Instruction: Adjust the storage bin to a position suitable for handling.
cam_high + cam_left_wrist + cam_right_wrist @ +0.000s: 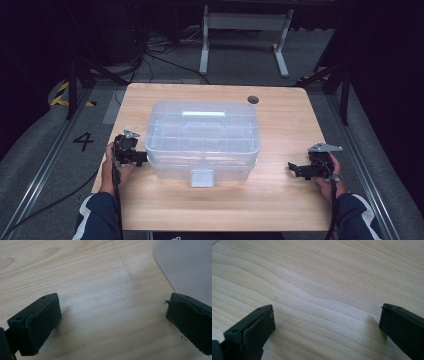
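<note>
Left claw (142, 158) tips behind box (202, 137)

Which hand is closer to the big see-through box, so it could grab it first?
Probably the left. The left gripper sits right beside the clear box, jaws open toward its side. The right gripper is open too, but bare table separates it from the box.

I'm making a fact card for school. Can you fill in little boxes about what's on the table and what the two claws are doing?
table: wooden
box: clear plastic, lid shut, in the middle
latch: on the box's near side
left claw: open, low over the wood, right beside the box's left end
right claw: open, over bare wood, well apart from the box
held: nothing in either claw
</note>
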Demonstrator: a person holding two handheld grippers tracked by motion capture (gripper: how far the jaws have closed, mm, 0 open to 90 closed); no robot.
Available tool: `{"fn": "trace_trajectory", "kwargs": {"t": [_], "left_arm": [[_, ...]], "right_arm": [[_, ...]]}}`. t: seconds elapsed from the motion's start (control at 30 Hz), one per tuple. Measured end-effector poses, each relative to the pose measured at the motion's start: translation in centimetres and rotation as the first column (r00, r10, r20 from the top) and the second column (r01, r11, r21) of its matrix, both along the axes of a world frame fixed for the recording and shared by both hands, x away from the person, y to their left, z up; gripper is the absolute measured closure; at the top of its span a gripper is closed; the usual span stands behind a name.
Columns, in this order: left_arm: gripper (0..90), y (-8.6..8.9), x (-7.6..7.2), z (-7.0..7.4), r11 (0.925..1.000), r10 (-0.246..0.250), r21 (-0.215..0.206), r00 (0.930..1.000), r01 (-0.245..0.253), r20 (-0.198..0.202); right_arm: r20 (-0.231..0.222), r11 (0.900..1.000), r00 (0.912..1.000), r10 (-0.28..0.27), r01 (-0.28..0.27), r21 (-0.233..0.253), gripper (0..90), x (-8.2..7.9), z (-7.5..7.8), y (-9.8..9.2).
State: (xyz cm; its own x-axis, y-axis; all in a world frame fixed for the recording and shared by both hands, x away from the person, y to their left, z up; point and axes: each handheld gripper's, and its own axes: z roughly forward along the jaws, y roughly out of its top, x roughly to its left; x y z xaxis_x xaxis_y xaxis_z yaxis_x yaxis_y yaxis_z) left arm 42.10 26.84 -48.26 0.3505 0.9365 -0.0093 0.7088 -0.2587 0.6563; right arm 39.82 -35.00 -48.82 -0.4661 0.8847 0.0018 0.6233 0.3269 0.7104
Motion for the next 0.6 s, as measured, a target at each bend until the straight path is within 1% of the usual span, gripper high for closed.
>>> {"fn": "trace_trajectory", "kwargs": {"t": [0.03, 0.1, 0.13, 0.2, 0.23, 0.27, 0.37, 0.4, 0.47, 0.6], "left_arm": [[0.2, 0.1, -0.2, 0.1, 0.9997, -0.022, 0.005, 0.9997, 0.022, -0.008], [0.6, 0.0, -0.6, 0.2, 0.9993, -0.037, 0.007, 0.999, 0.037, -0.024], [0.6, 0.0, -0.9, 0.2, 0.9995, -0.033, 0.005, 0.9993, 0.033, -0.017], [0.4, 0.1, -1.6, 0.0, 0.9976, -0.069, 0.001, 0.9976, 0.069, -0.003], [0.1, 0.2, -2.0, 0.1, 0.9951, -0.098, 0.009, 0.9951, 0.098, -0.011], [0.2, 0.2, -2.2, 0.1, 0.9943, -0.106, 0.008, 0.9942, 0.106, -0.014], [0.2, -0.1, -3.3, 0.1, 0.993, -0.118, 0.01, 0.993, 0.118, -0.003], [0.4, -0.1, -3.6, 0.1, 0.9938, -0.11, 0.01, 0.9939, 0.11, -0.008], [0.3, -0.1, -4.2, 0.1, 0.9932, -0.116, 0.009, 0.9932, 0.116, -0.012], [0.2, 0.0, -5.6, 0.1, 0.9913, -0.131, 0.005, 0.9913, 0.132, -0.011]], "right_arm": [[0.0, 1.0, 1.0, -0.001, 0.001, 0.0, 0.4, 0.0, 0.0, 0.0], [-0.001, 1.0, 1.0, -0.004, 0.004, 0.003, 0.4, -0.1, 0.0, 0.0], [-0.002, 1.0, 1.0, -0.004, 0.004, 0.004, 0.4, -0.1, 0.0, 0.0], [-0.002, 1.0, 1.0, -0.001, 0.001, 0.004, 0.4, -0.1, 0.0, 0.0], [-0.002, 1.0, 1.0, 0.001, -0.001, 0.003, 0.4, -0.1, 0.0, 0.0], [0.0, 1.0, 1.0, 0.009, -0.009, 0.002, 0.4, -0.1, 0.0, 0.0], [-0.001, 0.999, 0.9994, 0.035, -0.035, 0.002, 0.4, 0.0, 0.0, 0.2], [-0.007, 0.999, 0.9989, 0.047, -0.047, 0.0, 0.4, 0.1, 0.1, 0.3], [-0.01, 0.998, 0.9982, 0.06, -0.06, -0.003, 0.3, 0.1, 0.1, 0.4], [-0.007, 0.998, 0.9976, 0.069, -0.069, -0.002, 0.4, 0.1, 0.1, 0.4]]}}
